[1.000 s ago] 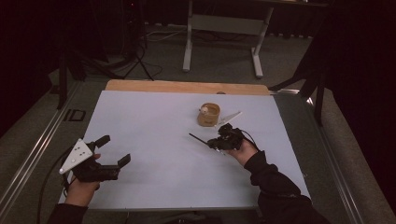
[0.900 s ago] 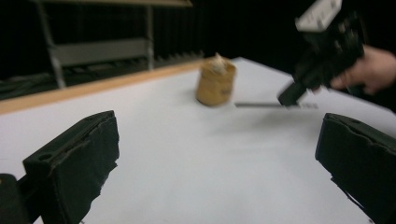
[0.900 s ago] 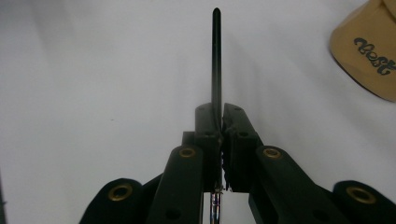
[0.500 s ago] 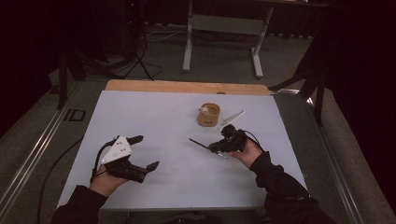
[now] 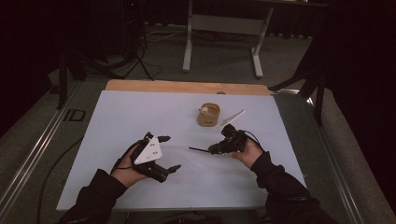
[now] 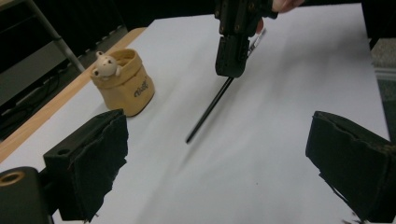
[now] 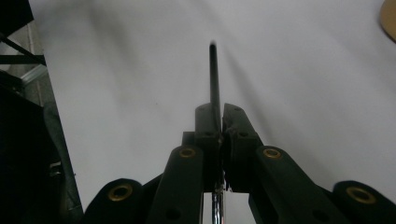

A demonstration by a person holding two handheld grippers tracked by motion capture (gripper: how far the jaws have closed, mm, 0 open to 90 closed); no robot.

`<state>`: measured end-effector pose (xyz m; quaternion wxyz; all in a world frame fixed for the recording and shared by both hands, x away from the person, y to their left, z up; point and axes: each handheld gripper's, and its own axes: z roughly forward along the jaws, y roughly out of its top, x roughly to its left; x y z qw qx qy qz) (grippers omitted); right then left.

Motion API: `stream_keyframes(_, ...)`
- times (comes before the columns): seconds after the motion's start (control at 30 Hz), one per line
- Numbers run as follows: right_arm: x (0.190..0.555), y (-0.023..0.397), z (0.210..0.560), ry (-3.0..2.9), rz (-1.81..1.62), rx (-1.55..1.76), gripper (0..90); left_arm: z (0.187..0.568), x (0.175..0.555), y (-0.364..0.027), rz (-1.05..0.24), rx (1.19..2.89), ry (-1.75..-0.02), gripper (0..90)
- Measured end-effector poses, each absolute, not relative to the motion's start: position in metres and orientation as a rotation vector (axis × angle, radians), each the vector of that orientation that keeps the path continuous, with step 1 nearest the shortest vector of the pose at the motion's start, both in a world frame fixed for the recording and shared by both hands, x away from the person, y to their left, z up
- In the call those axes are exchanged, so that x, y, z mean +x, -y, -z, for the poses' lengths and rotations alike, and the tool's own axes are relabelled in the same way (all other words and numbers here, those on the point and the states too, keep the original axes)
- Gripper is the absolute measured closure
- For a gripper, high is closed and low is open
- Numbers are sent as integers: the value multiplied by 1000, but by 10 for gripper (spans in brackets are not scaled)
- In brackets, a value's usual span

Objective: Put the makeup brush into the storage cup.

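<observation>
Tan pouch (image 5: 208,115) w/ small bear toy (image 5: 203,110) inside.

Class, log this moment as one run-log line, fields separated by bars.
right claw: shut on black rod | left claw: open, just closing slightly, nothing between | tan pouch: upright on white sheet

The left tongs (image 5: 167,153) travel from the desk's (image 5: 116,112) near-left corner toward its middle, now much nearer the black rod (image 5: 200,150) held in the right tongs (image 5: 215,149); their jaws have just been closing slightly, nothing between them.
</observation>
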<state>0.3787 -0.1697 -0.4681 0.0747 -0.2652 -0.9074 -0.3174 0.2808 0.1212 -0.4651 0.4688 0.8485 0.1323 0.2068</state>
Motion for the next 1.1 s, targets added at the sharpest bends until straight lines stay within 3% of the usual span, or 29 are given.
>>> stream_keyframes(0.17, 379, 169, 469, 2712, 957, -807, 858, 472, 286, -108, -524, 2122, -304, 69)
stream_keyframes(0.43, 380, 166, 466, 2704, 987, -793, 858, 482, 294, -93, -537, 2188, -220, 228)
stream_keyframes(0.67, 380, 162, 462, 2692, 1010, -777, 858, 490, 305, -86, -602, 2224, -216, 318)
stream_keyframes(0.97, 380, 161, 461, 2680, 1021, -776, 857, 498, 311, -75, -758, 2298, -126, 542)
stream_keyframes(1.1, 380, 161, 459, 2668, 1028, -776, 858, 503, 313, -70, -772, 2322, -82, 578)
